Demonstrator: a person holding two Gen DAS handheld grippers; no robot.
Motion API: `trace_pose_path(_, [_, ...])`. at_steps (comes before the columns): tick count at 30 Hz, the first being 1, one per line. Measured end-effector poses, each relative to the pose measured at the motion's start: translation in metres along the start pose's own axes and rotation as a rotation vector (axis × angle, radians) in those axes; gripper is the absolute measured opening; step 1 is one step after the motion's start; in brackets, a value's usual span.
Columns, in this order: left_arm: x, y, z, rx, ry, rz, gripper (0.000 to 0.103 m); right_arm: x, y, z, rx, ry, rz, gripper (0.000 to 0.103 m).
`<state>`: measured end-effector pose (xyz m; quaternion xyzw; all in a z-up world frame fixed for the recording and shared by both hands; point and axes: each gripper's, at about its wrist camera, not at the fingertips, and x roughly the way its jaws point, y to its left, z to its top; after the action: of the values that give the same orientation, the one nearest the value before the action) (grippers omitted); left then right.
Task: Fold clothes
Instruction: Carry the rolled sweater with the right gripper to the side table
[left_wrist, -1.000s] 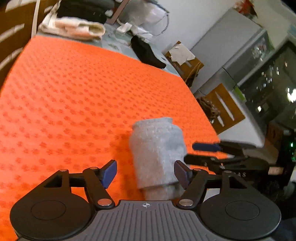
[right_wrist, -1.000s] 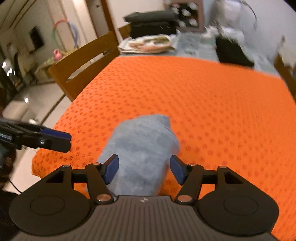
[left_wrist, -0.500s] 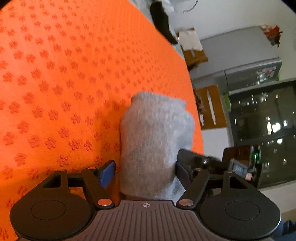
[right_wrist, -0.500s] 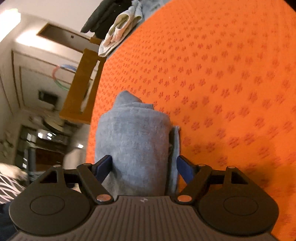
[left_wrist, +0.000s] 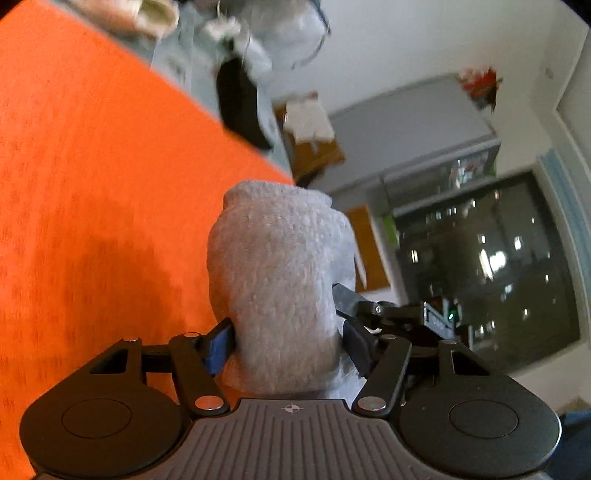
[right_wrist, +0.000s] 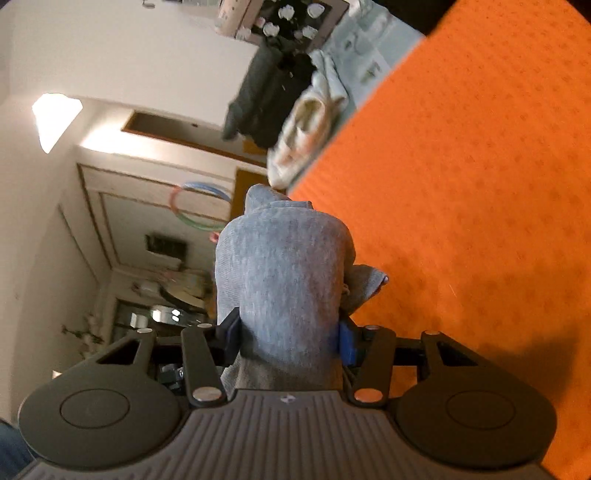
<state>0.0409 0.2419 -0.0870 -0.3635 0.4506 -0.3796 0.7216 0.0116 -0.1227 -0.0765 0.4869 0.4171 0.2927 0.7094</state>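
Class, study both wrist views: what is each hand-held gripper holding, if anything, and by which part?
Both hold the folded grey garment. The left hand-held gripper and right hand-held gripper each pinch its near end across the width, from opposite sides.

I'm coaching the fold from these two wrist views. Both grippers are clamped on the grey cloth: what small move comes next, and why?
Probably lower the grey cloth onto the orange mat. The left gripper and right gripper both pinch the bundle, which appears lifted and already bunched, so a flat surface seems needed before releasing or folding further.
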Motion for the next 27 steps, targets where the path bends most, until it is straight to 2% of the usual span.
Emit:
trace_pose_path(4, [0.006,-0.014,0.037,0.027,-0.121,0.032,0.066,0.021,0.005,0.053,0.036,-0.020,0.060,0.057])
trace_pose_path(6, [0.011,-0.015,0.056,0.017,-0.177,0.051,0.066,0.023,0.004,0.082,0.038,-0.021,0.075,0.057])
trace_pose_path(10, [0.025,-0.019,0.097,-0.004,-0.267,0.086,0.066,0.052,0.008,0.141,0.026,-0.013,0.095,0.057])
trace_pose_path(16, [0.067,-0.022,0.165,0.004,-0.324,0.145,0.066,0.083,-0.001,0.226,0.030,-0.043,0.096,0.057])
trace_pose_path(21, [0.123,-0.023,0.221,0.028,-0.329,0.187,0.066,0.105,-0.024,0.298,0.038,-0.091,0.080,0.057])
trace_pose_path(27, [0.179,0.006,0.298,0.019,-0.366,0.213,0.066,0.151,-0.063,0.380,0.050,-0.141,0.104,0.057])
